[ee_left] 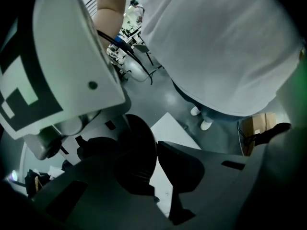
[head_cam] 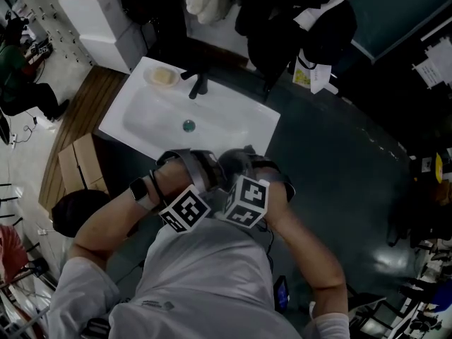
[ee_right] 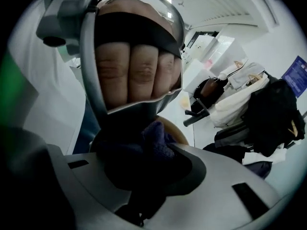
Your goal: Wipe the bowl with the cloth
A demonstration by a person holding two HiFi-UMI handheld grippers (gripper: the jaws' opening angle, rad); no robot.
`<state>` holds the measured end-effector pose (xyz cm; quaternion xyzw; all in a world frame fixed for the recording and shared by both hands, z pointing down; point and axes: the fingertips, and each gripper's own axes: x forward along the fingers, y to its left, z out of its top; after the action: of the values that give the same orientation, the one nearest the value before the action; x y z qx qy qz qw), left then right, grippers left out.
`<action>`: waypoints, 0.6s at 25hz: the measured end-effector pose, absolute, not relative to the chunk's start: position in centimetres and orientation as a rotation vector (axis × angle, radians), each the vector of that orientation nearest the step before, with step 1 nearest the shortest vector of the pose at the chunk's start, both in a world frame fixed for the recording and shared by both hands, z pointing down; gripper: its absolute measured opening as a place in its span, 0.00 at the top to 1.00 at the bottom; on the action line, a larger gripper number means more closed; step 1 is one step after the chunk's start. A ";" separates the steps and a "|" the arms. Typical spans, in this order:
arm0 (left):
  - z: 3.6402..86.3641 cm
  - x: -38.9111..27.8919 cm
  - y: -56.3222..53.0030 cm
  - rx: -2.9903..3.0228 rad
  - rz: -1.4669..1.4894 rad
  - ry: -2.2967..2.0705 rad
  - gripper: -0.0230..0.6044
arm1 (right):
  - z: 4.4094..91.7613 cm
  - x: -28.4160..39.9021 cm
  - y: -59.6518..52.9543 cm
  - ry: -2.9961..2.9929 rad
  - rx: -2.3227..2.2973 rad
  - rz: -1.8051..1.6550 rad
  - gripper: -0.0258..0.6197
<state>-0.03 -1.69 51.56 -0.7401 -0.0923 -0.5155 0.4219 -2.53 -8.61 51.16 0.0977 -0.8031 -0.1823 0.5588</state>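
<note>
Sink (head_cam: pixel 233 115) beyond, right claw (ee_right: pixel 153 174) gripping cloth (ee_right: pixel 156 145) (purple)

The cloth (ee_right: pixel 154 145) in the right claw (ee_right: pixel 149 153) is dark, napped and fuzzy, matt against the smooth grey moulded plastic of the jaws. At two o'clock of it the bowl (ee_right: pixel 181 134) shows a smooth tan rim of dull sheen. In the head view the sink (head_cam: pixel 236 122) is glossy white, its tap (head_cam: pixel 198 83) matt black; at nine o'clock lie slatted wood boards (head_cam: pixel 81 119) and plain brown cardboard boxes (head_cam: pixel 79 162). The floor (head_cam: pixel 339 168) is dark and polished, catching glare.
</note>
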 end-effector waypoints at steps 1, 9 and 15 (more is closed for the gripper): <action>51.5 0.0 -1.7 -1.855 -1.292 -0.228 0.93 | 51.1 -2.5 -8.7 -1.885 0.235 -0.450 0.81; 51.4 -0.4 -1.6 -1.791 -1.307 -0.240 0.93 | 51.1 -0.7 -8.4 -1.721 0.128 -0.542 0.81; 51.7 -0.8 -1.8 -1.772 -1.331 -0.258 0.93 | 51.4 1.1 -7.0 -1.658 -0.008 -0.465 0.81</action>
<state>-0.78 -1.80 51.70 -0.7134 -0.1039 -0.5356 0.4398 1.11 -7.02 51.43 -0.0033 -0.7303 -0.2050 0.6516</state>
